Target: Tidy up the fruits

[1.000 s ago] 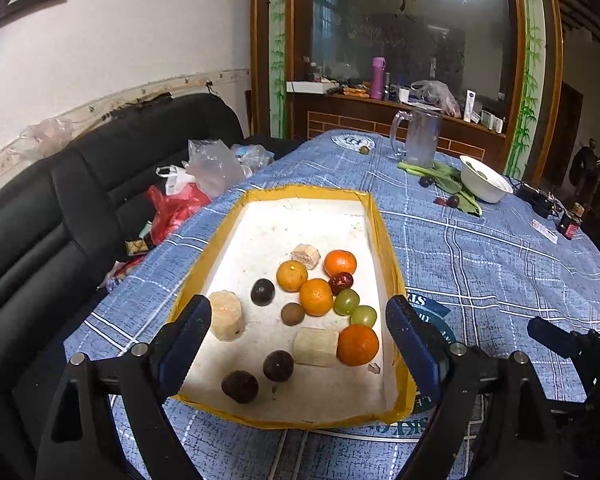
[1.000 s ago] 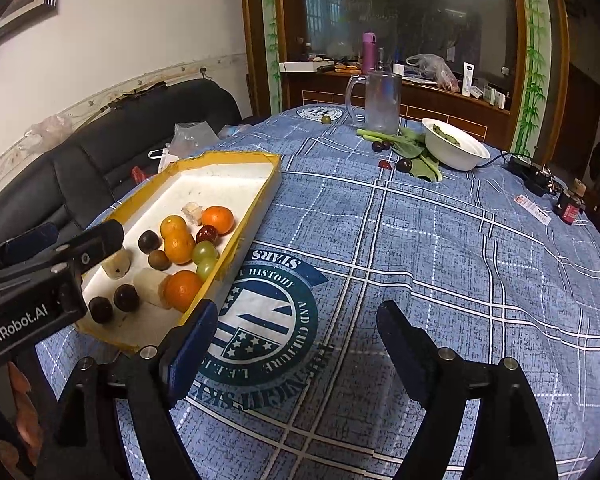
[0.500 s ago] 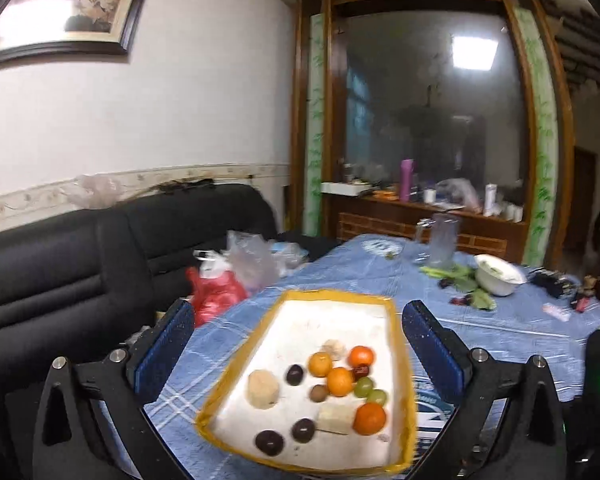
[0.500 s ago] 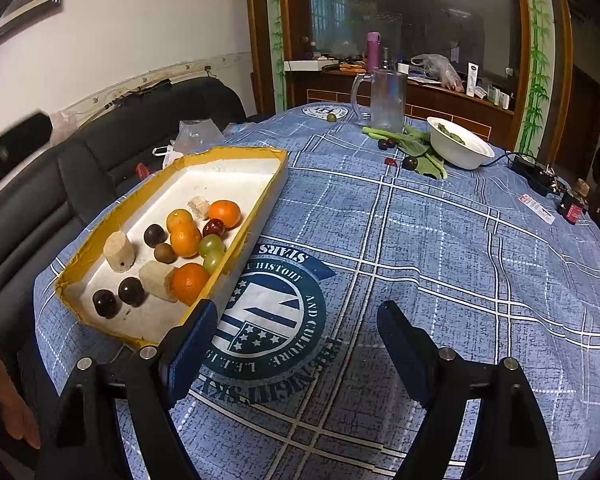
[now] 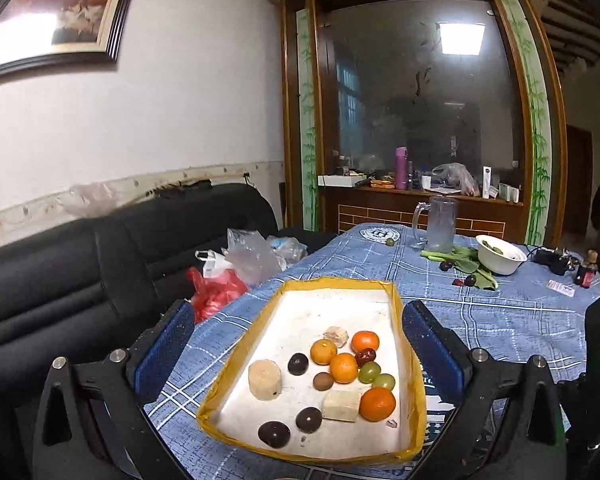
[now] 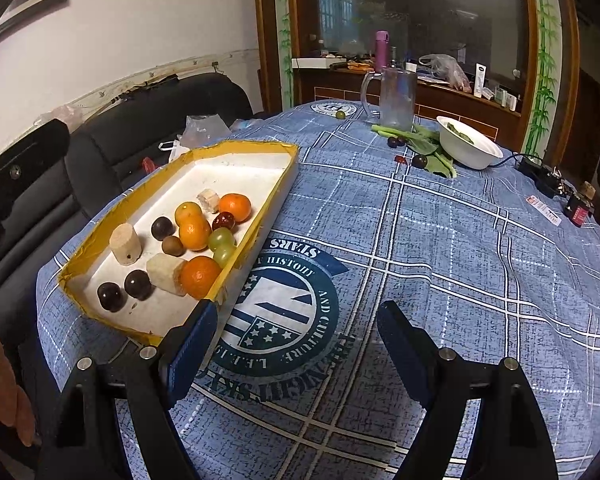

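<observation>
A yellow-rimmed white tray point(image 5: 236, 364) point(image 6: 140, 184) lies on the blue tablecloth. It holds several oranges point(image 5: 377, 403) point(image 6: 200, 276), green grapes point(image 5: 369, 371) point(image 6: 221, 237), dark round fruits point(image 5: 274, 434) point(image 6: 110, 297), a red date point(image 5: 365, 357) and pale cut pieces point(image 5: 264, 375) point(image 6: 125, 244). My left gripper point(image 5: 298, 354) is open and empty, held above the tray's near end. My right gripper point(image 6: 296, 340) is open and empty over the cloth's round emblem, right of the tray.
At the far side stand a glass pitcher point(image 6: 396, 98), a white bowl point(image 6: 468, 147) on green leaves, a few loose dark fruits point(image 6: 420, 161) and a green grape point(image 6: 341, 114). A black sofa point(image 5: 80, 272) with plastic bags point(image 5: 236, 268) lies left of the table.
My left gripper has risen and tilted upward, so the tray sits lower and smaller in its view. My right gripper has barely moved. Both stay open.
</observation>
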